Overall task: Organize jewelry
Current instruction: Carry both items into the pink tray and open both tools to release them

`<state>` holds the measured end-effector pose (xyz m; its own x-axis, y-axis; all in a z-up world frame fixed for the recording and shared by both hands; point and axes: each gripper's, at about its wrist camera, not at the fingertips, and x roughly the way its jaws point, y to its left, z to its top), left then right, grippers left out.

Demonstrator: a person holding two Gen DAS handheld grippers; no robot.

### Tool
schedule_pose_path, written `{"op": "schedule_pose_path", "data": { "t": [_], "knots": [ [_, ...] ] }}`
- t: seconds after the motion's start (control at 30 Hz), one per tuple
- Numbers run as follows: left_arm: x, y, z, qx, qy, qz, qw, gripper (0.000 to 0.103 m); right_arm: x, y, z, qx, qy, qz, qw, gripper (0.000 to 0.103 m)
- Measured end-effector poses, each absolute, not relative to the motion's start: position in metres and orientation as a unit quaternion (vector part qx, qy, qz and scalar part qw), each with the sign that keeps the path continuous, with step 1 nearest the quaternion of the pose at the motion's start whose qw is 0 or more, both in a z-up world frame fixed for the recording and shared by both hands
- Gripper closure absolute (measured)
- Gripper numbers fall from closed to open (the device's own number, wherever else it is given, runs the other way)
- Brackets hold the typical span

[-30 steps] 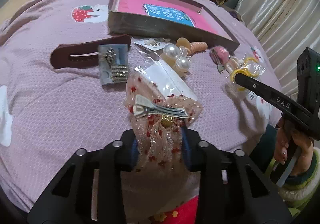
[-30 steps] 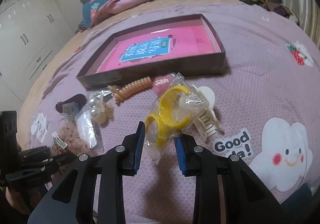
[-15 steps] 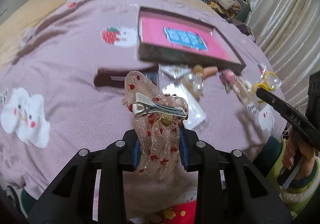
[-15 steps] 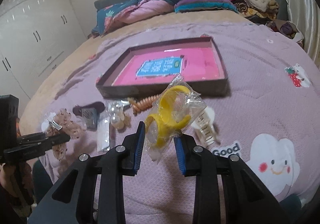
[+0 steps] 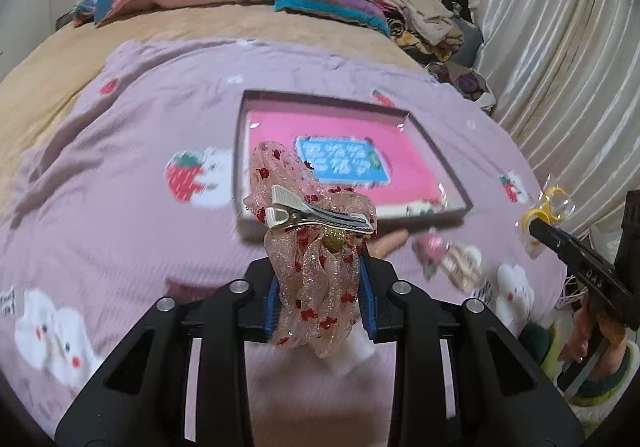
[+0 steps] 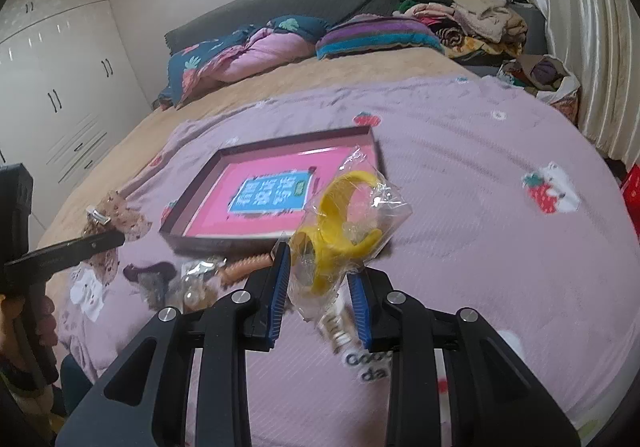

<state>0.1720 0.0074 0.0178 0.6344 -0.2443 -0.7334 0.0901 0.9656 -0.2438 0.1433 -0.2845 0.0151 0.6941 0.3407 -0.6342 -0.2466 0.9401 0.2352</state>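
The left gripper (image 5: 318, 297) pinched a sheer bow hair clip (image 5: 312, 247), its metal clip lying crosswise, left-to-right. The right gripper (image 6: 318, 289) pinched a bagged yellow hair claw (image 6: 340, 223) standing upright.

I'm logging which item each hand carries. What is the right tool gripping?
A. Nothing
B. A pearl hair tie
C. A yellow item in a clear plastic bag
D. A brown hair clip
C: in the right wrist view the right tool is shut on the clear bag with the yellow item, held above the purple blanket, while the left tool holds the sheer bow clip.
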Motion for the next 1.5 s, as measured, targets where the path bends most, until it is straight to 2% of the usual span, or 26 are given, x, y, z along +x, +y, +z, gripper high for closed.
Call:
{"op": "schedule_pose_path", "data": {
  "t": [0.43, 0.9, 1.1, 1.4, 1.43, 1.5],
  "knots": [
    [0.242, -0.02, 0.02, -0.087, 0.42, -0.101, 0.898, 0.08, 0.183, -0.292, 0.025, 0.058, 0.348, 0.143, 0.925, 0.075],
    [0.295, -0.018, -0.027, -0.09, 0.465, -0.07, 0.878, 0.08, 0.237, -0.264, -0.003, 0.036, 0.379, 0.153, 0.912, 0.075],
    [0.298, -0.004, -0.036, -0.097, 0.469, -0.05, 0.876, 0.068, 0.267, -0.246, -0.029, 0.027, 0.411, 0.153, 0.898, 0.075],
    [0.287, 0.021, -0.027, -0.105, 0.453, -0.021, 0.885, 0.043, 0.287, -0.232, -0.055, 0.022, 0.442, 0.149, 0.884, 0.072],
    [0.286, 0.023, -0.026, -0.106, 0.452, -0.02, 0.885, 0.042, 0.286, -0.231, -0.055, 0.021, 0.442, 0.148, 0.885, 0.068],
    [0.282, 0.027, -0.023, -0.108, 0.447, -0.014, 0.888, 0.032, 0.285, -0.232, -0.055, 0.018, 0.439, 0.144, 0.887, 0.057]
  ]
}}
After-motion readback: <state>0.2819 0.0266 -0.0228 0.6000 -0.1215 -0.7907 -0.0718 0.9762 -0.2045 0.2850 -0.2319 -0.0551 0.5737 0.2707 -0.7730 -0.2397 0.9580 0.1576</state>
